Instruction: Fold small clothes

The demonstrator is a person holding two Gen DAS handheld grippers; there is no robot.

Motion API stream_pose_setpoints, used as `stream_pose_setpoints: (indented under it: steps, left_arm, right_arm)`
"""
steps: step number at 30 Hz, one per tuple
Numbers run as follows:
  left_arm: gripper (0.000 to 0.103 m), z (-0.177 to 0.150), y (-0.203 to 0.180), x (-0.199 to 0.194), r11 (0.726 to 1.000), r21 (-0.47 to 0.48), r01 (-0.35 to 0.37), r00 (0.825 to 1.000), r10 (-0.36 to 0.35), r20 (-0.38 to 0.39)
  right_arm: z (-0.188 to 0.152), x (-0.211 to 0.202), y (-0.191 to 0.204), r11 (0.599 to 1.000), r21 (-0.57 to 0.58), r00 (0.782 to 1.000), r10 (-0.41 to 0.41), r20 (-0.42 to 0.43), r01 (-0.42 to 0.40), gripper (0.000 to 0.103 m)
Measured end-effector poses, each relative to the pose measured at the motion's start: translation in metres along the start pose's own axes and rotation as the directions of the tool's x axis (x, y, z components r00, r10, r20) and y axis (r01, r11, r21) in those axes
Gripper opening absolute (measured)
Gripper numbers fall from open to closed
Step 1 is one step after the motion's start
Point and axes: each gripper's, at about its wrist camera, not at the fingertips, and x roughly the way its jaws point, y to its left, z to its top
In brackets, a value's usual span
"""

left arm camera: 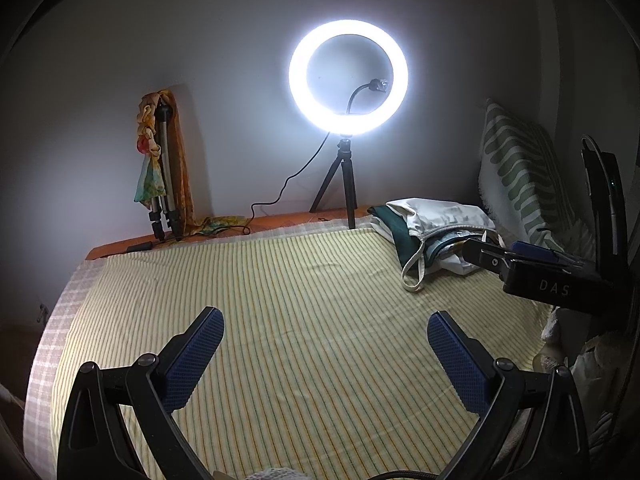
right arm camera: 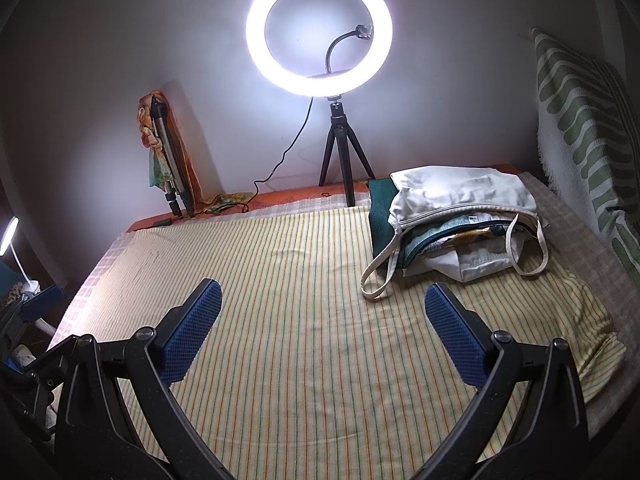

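both grippers hover above a yellow striped bedsheet with nothing between their blue pads. the left gripper has its jaws spread wide, released, over the bare middle of the sheet. the right gripper is just as wide apart and empty; in the left wrist view its black body reaches in from the right edge, close to the clothes.

the small clothes sit in a pile at the far right of the sheet, partly inside a cream tote bag lying on its side. the bag's long axis runs left to right along the far edge, and its mouth faces toward the grippers, with white, teal and yellow fabric spilling out. one strap loops forward onto the sheet. a dark green cloth lies under the bag's left end.

behind stands a lit ring light on a small tripod. a folded tripod draped in a scarf leans on the wall at the left. a green-patterned cushion stands at the right.
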Motion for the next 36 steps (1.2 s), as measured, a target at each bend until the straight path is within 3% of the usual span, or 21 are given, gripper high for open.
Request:
stream_pose_setpoints:
  steps: [36]
  left_arm:
    - [0.103,-0.0012,-0.0015,-0.0004,1.000,0.003,-0.007,1.000,0.007,-0.002]
  right_arm:
    - [-0.0017,-0.0005,0.0008,1.000,0.008,1.000,0.001,-0.003,-0.001,0.103]
